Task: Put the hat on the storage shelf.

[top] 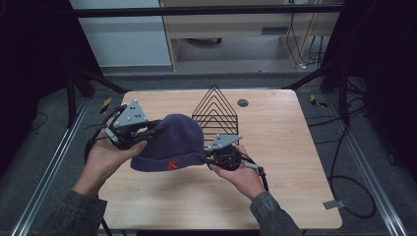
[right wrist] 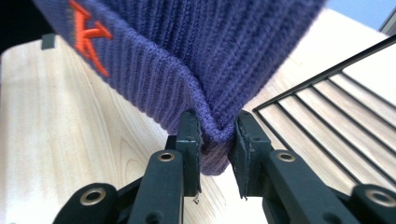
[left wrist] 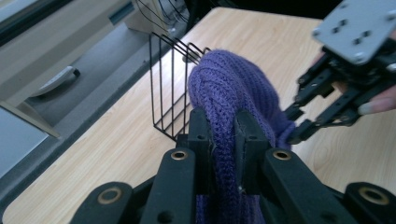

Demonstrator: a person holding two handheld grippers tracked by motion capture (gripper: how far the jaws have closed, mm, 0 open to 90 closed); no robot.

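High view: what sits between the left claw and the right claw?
The purple beanie spans the gap in the high view; left claw pinches its crown, right claw its cuff.

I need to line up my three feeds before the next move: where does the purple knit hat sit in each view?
High view: the purple knit hat is at centre, stretched between the left gripper and right gripper.
Left gripper view: it bulges at centre above the jaws, which pinch its knit.
Right gripper view: it spans the top, its ribbed cuff pinched between the jaws.
Shared landmark: the black wire rack behind the hat.
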